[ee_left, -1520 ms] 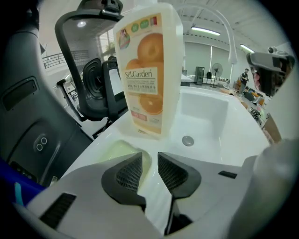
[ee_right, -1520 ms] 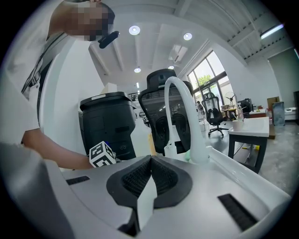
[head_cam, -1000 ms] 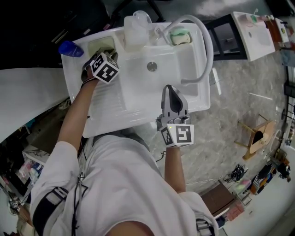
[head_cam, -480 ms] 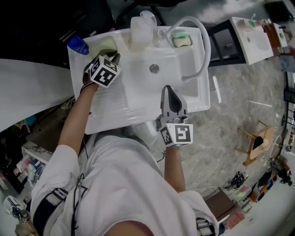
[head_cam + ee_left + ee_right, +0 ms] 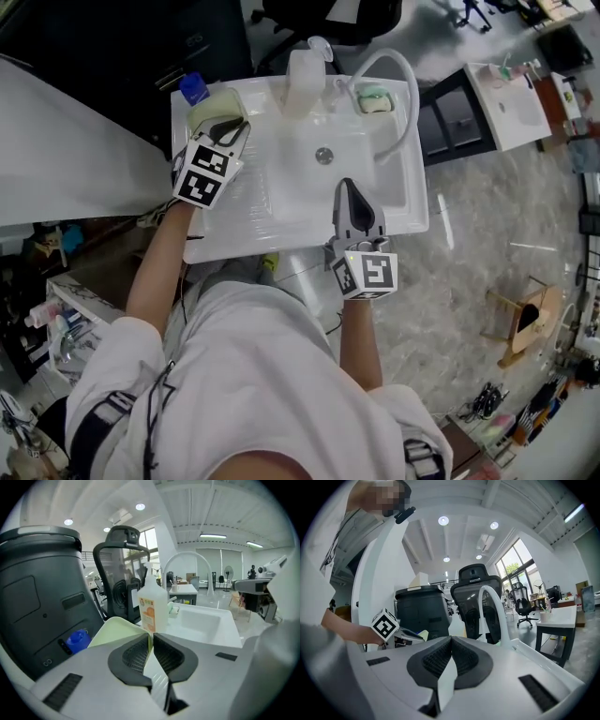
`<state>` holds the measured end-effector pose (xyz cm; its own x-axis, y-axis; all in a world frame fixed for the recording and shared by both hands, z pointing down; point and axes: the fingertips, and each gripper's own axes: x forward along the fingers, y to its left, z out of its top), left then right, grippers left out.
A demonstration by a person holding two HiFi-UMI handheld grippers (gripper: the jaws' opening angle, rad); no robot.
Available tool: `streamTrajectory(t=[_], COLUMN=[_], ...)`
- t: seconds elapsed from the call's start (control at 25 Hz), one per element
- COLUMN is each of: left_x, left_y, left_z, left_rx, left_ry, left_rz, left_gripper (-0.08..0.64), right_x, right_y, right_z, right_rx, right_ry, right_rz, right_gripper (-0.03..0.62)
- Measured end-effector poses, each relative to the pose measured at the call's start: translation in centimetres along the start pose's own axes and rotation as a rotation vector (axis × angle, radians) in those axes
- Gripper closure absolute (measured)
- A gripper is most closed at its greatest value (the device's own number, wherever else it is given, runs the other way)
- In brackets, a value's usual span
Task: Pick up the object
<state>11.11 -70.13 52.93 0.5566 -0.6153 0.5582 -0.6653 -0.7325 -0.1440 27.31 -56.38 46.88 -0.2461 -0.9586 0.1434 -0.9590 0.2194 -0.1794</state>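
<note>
A pale green flat board [image 5: 211, 108] lies at the back left of the white sink unit [image 5: 281, 211]; in the left gripper view the board [image 5: 117, 630] rises to the left of the jaws. My left gripper [image 5: 232, 129] sits at the board's near right corner, and its jaws [image 5: 151, 637] are closed on the board's thin edge. My right gripper [image 5: 348, 186] hovers over the sink's front rim, shut with nothing in it [image 5: 451, 639].
A translucent bottle with an orange label [image 5: 305, 70] [image 5: 152, 609], a white curved hose [image 5: 405, 94] and a green sponge [image 5: 373, 97] stand along the sink's back. A blue cap [image 5: 194, 89], a black bin [image 5: 42, 597] and an office chair [image 5: 124, 573] lie behind.
The head view has shifted, so the sink now sits lower and more central. My left gripper stays at the green board, slightly turned. The right gripper keeps its place over the front rim.
</note>
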Motion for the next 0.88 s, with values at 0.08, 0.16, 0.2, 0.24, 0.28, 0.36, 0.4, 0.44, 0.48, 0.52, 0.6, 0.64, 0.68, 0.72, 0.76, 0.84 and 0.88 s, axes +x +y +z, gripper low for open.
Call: streamTrajectory(t=[0.08,0.16,0.2,0.24,0.28,0.36,0.4,0.44,0.48,0.52,0.6,0.64,0.68,0.72,0.76,0.84,0.88], left_x=[-2.4,-4.8,-6.0,-7.2,-8.4,-10.8,-12.0,-13.1,-14.2,-15.3,-17.2,-18.2,-19.1,-20.0,-20.8,-22.1,-22.7], left_y=[0.0,-0.1,-0.1,-0.2,-0.2,-0.3,-0.5,-0.6,-0.8,-0.9,-1.1,-1.2,-1.4,-1.5,-1.6,-1.7,-1.7], left_z=[0.5,1.0,1.1,1.3,1.5,2.1,2.4,2.6,2.8,2.8,2.6,2.5,2.4,2.4,2.3,2.1,2.0], left_rx=[-0.009,-0.015,-0.019,-0.024,-0.028,-0.031,-0.034,-0.039,-0.045,-0.051,-0.068,-0.078,-0.089,-0.099,-0.107,-0.112,-0.115], left_ry=[-0.036,-0.073,-0.09,-0.108,-0.127,-0.168,-0.189,-0.209,-0.227,-0.242,-0.263,-0.275,-0.29,-0.306,-0.322,-0.349,-0.361], left_rz=[0.028,0.056,0.07,0.083,0.096,0.123,0.135,0.145,0.154,0.164,0.187,0.199,0.212,0.224,0.234,0.253,0.261], left_gripper=[0.511,0.511,0.511,0.511,0.511,0.512,0.512,0.512,0.512,0.512,0.512,0.512,0.512,0.512,0.512,0.514,0.514], right_x=[-0.5,-1.1,-1.3,-1.6,-1.9,-2.3,-2.5,-2.8,-3.0,-3.3,-3.9,-4.1,-4.3,-4.5,-4.7,-4.9,-5.0], right_y=[0.6,1.1,1.3,1.5,1.7,2.0,2.3,2.5,2.9,3.2,3.7,3.9,4.0,4.0,4.1,4.2,4.2], right_z=[0.5,1.1,1.3,1.6,1.8,2.3,2.7,3.0,3.3,3.5,3.9,4.2,4.5,4.8,5.0,5.4,5.5], right_rx=[-0.008,-0.018,-0.021,-0.022,-0.023,-0.033,-0.04,-0.046,-0.052,-0.058,-0.069,-0.073,-0.078,-0.083,-0.087,-0.09,-0.092], right_ry=[-0.013,-0.025,-0.031,-0.038,-0.044,-0.057,-0.065,-0.072,-0.077,-0.08,-0.087,-0.093,-0.101,-0.109,-0.116,-0.125,-0.127], right_rz=[0.013,0.025,0.031,0.034,0.036,0.039,0.041,0.044,0.047,0.049,0.053,0.054,0.054,0.054,0.053,0.05,0.05], right_gripper=[0.586,0.586,0.586,0.586,0.586,0.586,0.586,0.586,0.586,0.586,0.586,0.586,0.586,0.586,0.586,0.586,0.586])
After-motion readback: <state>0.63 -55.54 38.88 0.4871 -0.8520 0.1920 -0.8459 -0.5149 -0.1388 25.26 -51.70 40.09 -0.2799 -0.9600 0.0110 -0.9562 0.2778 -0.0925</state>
